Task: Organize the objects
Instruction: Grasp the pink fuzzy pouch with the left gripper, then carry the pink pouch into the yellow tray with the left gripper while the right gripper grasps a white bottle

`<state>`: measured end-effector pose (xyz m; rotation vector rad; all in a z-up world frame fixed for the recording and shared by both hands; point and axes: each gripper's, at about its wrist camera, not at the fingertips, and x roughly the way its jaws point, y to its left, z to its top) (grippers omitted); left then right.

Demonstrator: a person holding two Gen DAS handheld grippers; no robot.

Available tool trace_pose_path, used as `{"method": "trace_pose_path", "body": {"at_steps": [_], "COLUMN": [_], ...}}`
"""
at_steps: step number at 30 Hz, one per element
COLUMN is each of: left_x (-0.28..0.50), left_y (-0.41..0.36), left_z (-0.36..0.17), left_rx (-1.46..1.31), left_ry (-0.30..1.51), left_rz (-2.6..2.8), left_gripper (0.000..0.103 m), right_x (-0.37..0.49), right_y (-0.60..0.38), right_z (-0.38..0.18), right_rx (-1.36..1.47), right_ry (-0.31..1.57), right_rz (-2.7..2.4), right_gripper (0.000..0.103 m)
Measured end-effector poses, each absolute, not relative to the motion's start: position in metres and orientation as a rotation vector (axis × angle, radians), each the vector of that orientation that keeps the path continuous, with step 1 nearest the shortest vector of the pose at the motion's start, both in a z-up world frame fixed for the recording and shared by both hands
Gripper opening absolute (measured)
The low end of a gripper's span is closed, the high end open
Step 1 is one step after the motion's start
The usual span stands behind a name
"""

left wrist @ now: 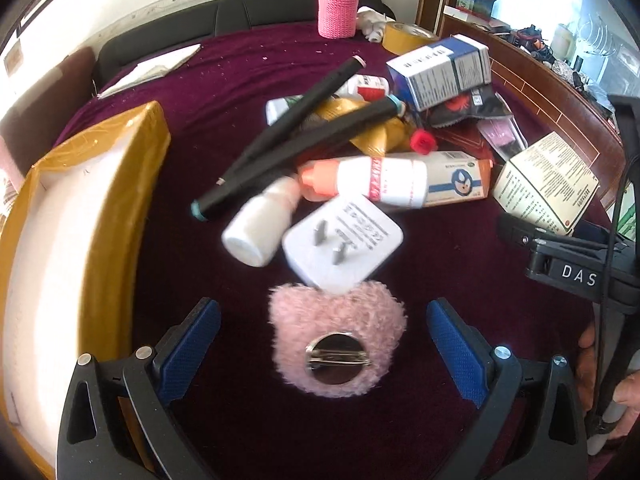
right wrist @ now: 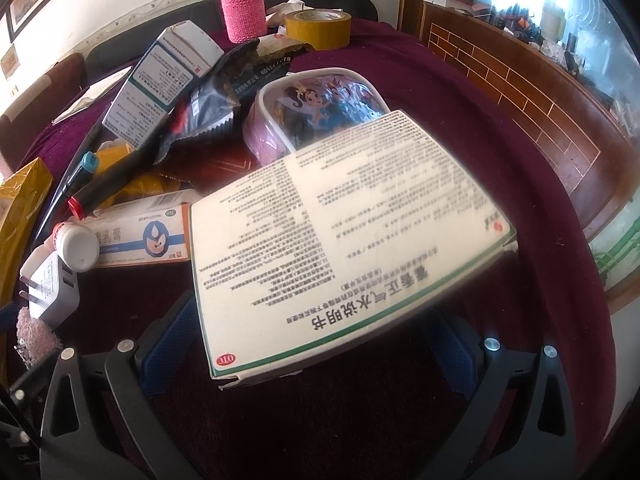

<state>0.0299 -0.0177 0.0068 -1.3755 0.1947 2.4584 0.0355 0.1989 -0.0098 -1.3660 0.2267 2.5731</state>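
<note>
My left gripper (left wrist: 324, 308) is open, its blue pads (left wrist: 192, 352) on either side of a fluffy pink brooch (left wrist: 340, 320) that lies pin-side up on the dark red cloth. Neither pad touches it. Just beyond are a white charger plug (left wrist: 342, 244), a white bottle (left wrist: 260, 224), two black markers (left wrist: 288, 148) and an ointment box (left wrist: 452, 180). My right gripper (right wrist: 316, 312) is open too, around the near end of a large cream medicine box (right wrist: 344, 248) that hides part of the right finger. Its pads (right wrist: 172, 340) do not press on the box.
An open carton with yellow tape (left wrist: 80, 240) stands at the left. Behind the pile are a blue-white box (left wrist: 440, 68), a pink knitted bottle (left wrist: 337, 4) and a tape roll (right wrist: 318, 26). A cartoon pencil case (right wrist: 320, 108) lies behind the cream box. A hand (left wrist: 628, 392) shows at right.
</note>
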Motion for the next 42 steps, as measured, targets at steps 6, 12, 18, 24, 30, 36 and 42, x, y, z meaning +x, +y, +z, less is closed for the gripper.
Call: {"method": "trace_pose_path", "body": {"at_steps": [6, 12, 18, 24, 30, 36, 42], "left_x": [0.044, 0.077, 0.099, 0.097, 0.105, 0.106, 0.099], "left_y": [-0.016, -0.06, -0.114, -0.144, -0.166, -0.194, -0.206], "left_z": [0.016, 0.041, 0.079, 0.074, 0.075, 0.081, 0.071], "left_rx": [-1.305, -1.24, -1.115, -1.126, -1.081, -1.035, -1.038], "left_ry": [0.202, -0.06, -0.186, -0.25, -0.246, -0.243, -0.28], "left_rz": [2.51, 2.428, 2.447, 2.462, 2.49, 2.526, 2.51], "left_gripper": [0.037, 0.036, 0.036, 0.036, 0.036, 0.036, 0.036], "right_x": [0.035, 0.034, 0.04, 0.059, 0.038, 0.001, -0.027], "right_y": [0.197, 0.195, 0.206, 0.161, 0.106, 0.069, 0.067], "right_z": [-0.01, -0.01, 0.002, 0.06, 0.058, 0.053, 0.045], "right_rx": [-1.365, -1.384, -1.445, -1.398, -1.52, -1.582, -1.7], "right_ry": [0.229, 0.196, 0.186, 0.173, 0.195, -0.006, 0.143], "right_rz": [2.576, 2.565, 2.527, 2.832, 2.951, 2.914, 2.783], "right_gripper": [0.103, 0.103, 0.09, 0.09, 0.09, 0.073, 0.069]}}
